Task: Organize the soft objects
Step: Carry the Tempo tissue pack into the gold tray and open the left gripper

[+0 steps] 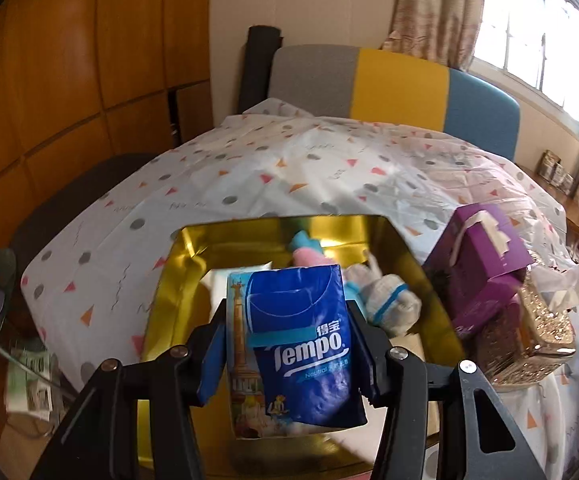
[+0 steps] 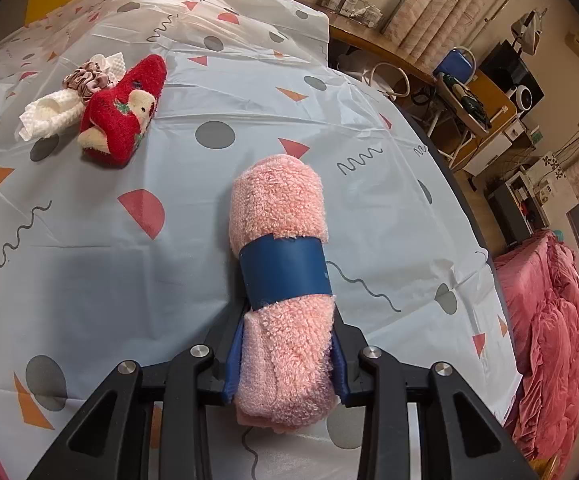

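**Tissue pack over the gold box, pink towel roll in the other gripper**

Tissue pack [image 1: 301, 344], the blue Tempo one, is pinched between the blue pads of the left gripper [image 1: 289, 344], standing more or less upright and hanging above the open gold box [image 1: 177, 264]. That box already has a few soft things in it: a pink and blue bundle [image 1: 305, 252] toward the far wall and a pale rolled cloth with a blue band [image 1: 389, 304] on the right side. Just beside the box on the right there's a purple carton [image 1: 485, 264] and a glittery gold bag [image 1: 529, 332], all of it on the patterned tablecloth [image 1: 209, 184].

Over on the other side, the right gripper [image 2: 285, 352] is clamped on a pink towel roll [image 2: 281, 280] with a blue band around its middle, long axis pointing away from the camera, above the same tablecloth. Can't tell if the roll touches the cloth. Well apart, up left, a red plush sock [image 2: 123, 114] lies touching a white waffle cloth [image 2: 55, 110], with a beige scrunchie [image 2: 87, 78] on top of the white cloth.
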